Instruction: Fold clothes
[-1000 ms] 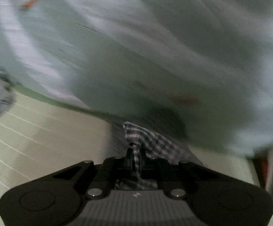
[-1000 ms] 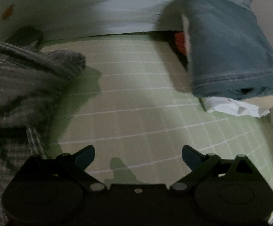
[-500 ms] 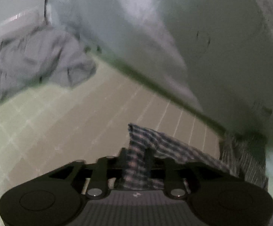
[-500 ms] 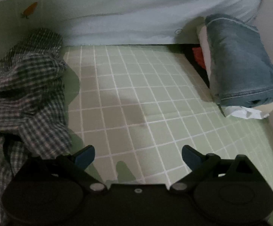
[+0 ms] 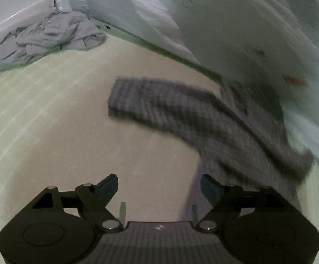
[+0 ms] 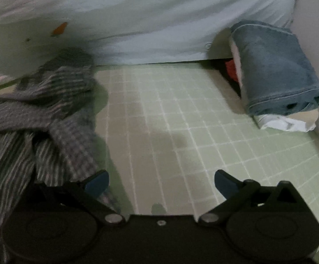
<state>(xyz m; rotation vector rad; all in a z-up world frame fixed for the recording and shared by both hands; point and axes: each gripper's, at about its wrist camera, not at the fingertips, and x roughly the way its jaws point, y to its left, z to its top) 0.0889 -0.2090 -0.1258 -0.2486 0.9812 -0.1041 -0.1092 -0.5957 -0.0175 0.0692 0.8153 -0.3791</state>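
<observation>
Checked shirt [image 5: 194,118] limp, light, crumpled; pinch at cuff edge. Left gripper [image 5: 159,187] jaws opening, empty; right gripper [image 6: 161,181] jaws wide, empty.

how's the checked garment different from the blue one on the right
The checked garment is grey plaid and lies crumpled and spread loosely over the green grid mat; the blue garment is plain blue and neatly folded. The checked one lies directly on the mat, while the blue one tops a small stack by the wall. Both are cloth, and no hand-held gripper holds either.
</observation>
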